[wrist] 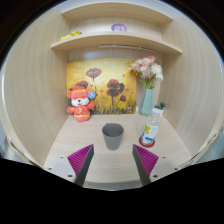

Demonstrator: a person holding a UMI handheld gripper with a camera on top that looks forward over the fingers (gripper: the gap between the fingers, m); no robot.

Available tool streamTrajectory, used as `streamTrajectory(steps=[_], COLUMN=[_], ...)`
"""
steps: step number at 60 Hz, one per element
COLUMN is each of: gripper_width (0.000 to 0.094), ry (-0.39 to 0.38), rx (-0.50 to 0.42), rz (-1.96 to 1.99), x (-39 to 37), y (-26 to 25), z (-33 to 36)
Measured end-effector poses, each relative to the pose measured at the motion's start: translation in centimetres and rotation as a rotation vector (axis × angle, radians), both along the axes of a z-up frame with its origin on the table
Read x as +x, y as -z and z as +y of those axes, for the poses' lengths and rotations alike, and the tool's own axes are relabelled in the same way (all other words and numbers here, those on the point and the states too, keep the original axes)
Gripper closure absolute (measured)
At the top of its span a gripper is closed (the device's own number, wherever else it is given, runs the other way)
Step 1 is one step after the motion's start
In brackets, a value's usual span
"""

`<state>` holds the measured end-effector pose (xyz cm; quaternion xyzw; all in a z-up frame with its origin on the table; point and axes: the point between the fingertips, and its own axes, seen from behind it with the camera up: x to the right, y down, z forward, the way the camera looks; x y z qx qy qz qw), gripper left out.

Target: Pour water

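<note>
A pale wooden alcove frames the scene, with a desk (100, 155) at the bottom, curved side walls, and a shelf (115, 42) high across the back. A small purple thing (119, 28) lies on that shelf, too small to tell what it is. Against the back wall stands a painting (100, 88) of flowers on a yellow and orange ground. On the desk at the left sits a toy fox (79, 102), orange and white, upright and facing forward. At the right stands a vase (147, 100), pale blue and tall, holding a bunch of pink and white flowers (146, 69). Just ahead of the vase stands a bottle (150, 130) with a white cap and a coloured label; what it holds cannot be told. Near the middle of the desk stands a cup (113, 135), dark grey, upright, tapering toward its base, with its mouth open; its inside is too dark to show any contents. The gripper (113, 160) hangs low over the desk with its fingers wide apart, holding nothing and touching nothing. The cup stands just beyond the fingertips, on the line between them, resting on the desk by itself.
</note>
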<state>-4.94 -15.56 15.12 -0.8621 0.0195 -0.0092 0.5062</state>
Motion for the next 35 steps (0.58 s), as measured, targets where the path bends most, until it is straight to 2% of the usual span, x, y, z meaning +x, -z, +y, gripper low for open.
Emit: streamTrajectory(steps=[13,35], gripper_width=[0.0143,0.0145], ry=[-0.018,-0.038], rx=[0.066,0.067], rz=[-0.009,-0.013], x=[-2.9,-5.1], y=[-5.0,-6.6], z=[-0.8,-1.9])
